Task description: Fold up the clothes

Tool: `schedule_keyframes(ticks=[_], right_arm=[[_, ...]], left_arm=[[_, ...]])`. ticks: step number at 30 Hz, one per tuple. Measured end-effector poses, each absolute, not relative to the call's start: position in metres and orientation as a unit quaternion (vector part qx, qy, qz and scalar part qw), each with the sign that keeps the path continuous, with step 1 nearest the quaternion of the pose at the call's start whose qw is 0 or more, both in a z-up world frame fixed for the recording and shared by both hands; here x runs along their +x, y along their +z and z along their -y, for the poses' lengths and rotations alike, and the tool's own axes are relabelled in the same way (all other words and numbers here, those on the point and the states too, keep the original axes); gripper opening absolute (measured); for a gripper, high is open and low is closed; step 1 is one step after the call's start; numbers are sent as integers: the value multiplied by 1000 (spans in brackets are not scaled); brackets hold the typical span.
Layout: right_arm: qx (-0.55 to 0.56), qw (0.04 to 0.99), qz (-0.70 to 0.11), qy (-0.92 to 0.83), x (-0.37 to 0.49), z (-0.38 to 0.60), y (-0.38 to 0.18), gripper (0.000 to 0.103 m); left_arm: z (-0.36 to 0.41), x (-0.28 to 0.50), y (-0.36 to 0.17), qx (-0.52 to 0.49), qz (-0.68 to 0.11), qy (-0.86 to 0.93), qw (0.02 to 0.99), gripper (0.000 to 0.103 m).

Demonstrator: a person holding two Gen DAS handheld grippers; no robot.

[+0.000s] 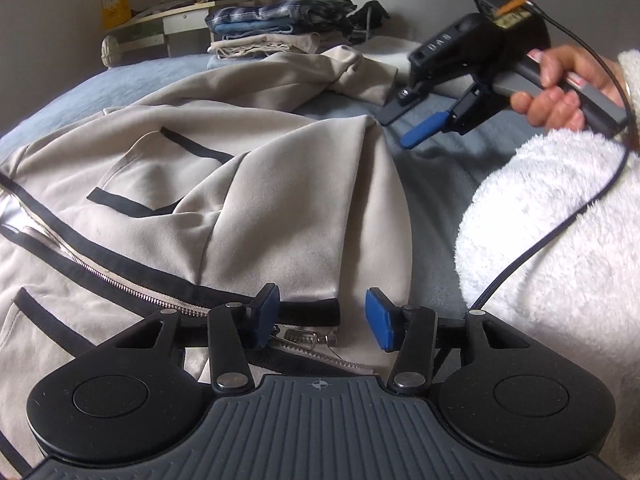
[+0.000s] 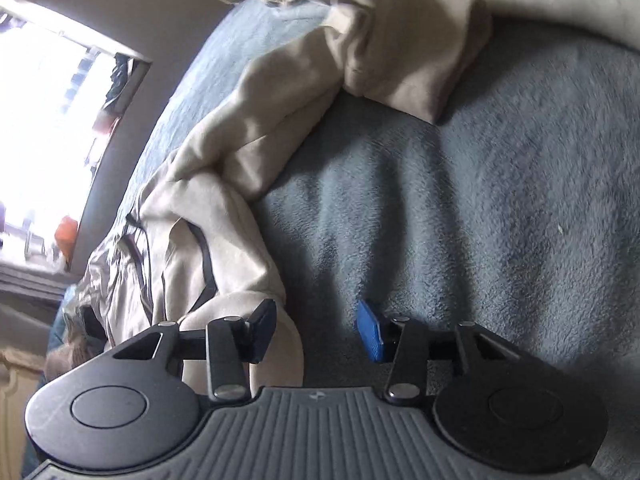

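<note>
Because folding needs a broad, flat support, the beige zip jacket (image 1: 224, 200) lies spread on the bed (image 2: 460, 220), whose blue-grey fleece cover is bare to the jacket's right. The jacket occupies the near half of the bed, front side up, its black-trimmed pockets and metal zipper (image 1: 120, 280) exposed; one sleeve (image 2: 400, 52) trails away toward the far side and ends in a bunched heap, which suggests the garment is not yet squared for the first fold. Beyond it, a stack of folded clothes (image 1: 272, 28) rests at the far edge of the bed, probably kept there so that finished items stay clear of the working area. No basket, box or other container appears in either view, so nothing can be said of contents.

The left tool (image 1: 322, 318) hovers at the jacket's lower hem, pads partly apart, straddling the end of the zipper and its black trim without pressing on the cloth; this placement reads as preparation to pinch the hem. The right tool (image 2: 316, 330), held in a hand (image 1: 560, 92) emerging from a white fleece sleeve (image 1: 540, 232), sits low over the jacket's side edge, also half spread, one pad above beige fabric and the other above bare bed; nothing is gripped.
</note>
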State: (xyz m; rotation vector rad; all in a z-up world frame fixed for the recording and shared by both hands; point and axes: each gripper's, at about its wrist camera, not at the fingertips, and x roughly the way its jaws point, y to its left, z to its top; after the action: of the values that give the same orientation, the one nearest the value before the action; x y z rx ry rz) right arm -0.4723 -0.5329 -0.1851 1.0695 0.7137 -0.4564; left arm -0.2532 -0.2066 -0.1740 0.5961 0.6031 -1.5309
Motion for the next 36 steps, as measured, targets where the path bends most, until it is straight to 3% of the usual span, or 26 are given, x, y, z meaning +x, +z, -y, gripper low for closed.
schedule_keyframes(ticks=[6,8,15,17,20,29,36], right_arm=[[379,823,-377,-193,-448,517,-163,37],[336,839,-386,-184,-441,510,-156,29],[214,875,-400,-171,-430,490,-144,26],[190,879,-400,-178,-424,484,-144,11],[143,883,-403,-196,-415,468,-141,1],[63,885,-385,-255,-420,416,-94,0],[-5,869,-409,-279,-418,389,-88,0]], left_arm=[[210,-253,-178,258,-262,-668,647,48],[211,-253,-180,259,-262,-668,647,47],[212,-251,-182,256,-266,-667,647,47],[211,-252,-182,257,-265,-666,648,47],[211,-252,-182,254,-269,-666,648,47],[209,-251,-182,249,-266,-665,652,47],[205,-256,-179,261,-246,-664,656,47]])
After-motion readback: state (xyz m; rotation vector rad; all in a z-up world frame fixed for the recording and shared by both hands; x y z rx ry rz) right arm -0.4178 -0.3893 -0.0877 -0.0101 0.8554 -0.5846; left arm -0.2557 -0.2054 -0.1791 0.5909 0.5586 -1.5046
